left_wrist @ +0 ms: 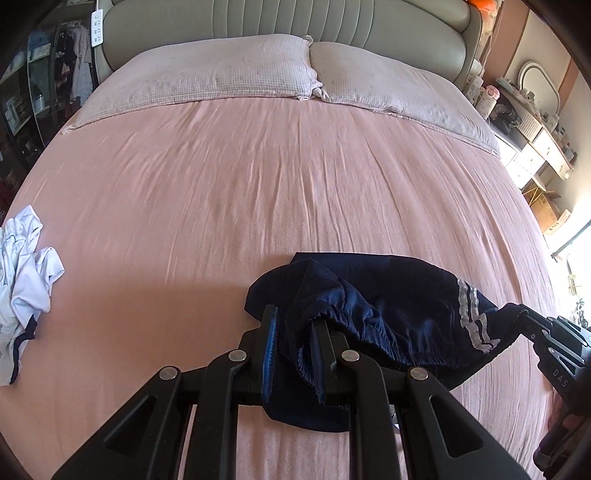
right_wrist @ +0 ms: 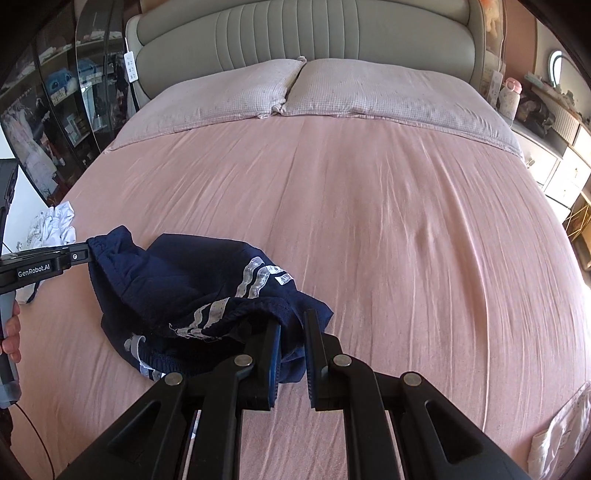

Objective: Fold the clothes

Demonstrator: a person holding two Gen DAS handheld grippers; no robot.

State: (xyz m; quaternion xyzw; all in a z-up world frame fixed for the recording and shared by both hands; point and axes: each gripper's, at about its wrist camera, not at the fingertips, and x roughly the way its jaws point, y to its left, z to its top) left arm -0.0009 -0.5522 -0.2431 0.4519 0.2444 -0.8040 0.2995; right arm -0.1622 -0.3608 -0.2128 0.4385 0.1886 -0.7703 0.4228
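Note:
Navy shorts (left_wrist: 388, 295) with silver side stripes lie bunched on the pink bedsheet (left_wrist: 258, 184). My left gripper (left_wrist: 293, 319) is shut on the elastic waistband at the shorts' left end. My right gripper (right_wrist: 291, 325) is shut on a fold of the shorts (right_wrist: 184, 280) at their right end. In the left wrist view the right gripper (left_wrist: 532, 321) reaches in from the right edge. In the right wrist view the left gripper (right_wrist: 86, 254) reaches in from the left, clamped on the waistband.
A crumpled white garment (left_wrist: 22, 280) lies at the bed's left edge, also in the right wrist view (right_wrist: 55, 225). Two pillows (left_wrist: 229, 70) rest against the grey headboard (left_wrist: 295, 18). A glass cabinet (right_wrist: 66, 103) stands left, a dresser (left_wrist: 532, 136) right.

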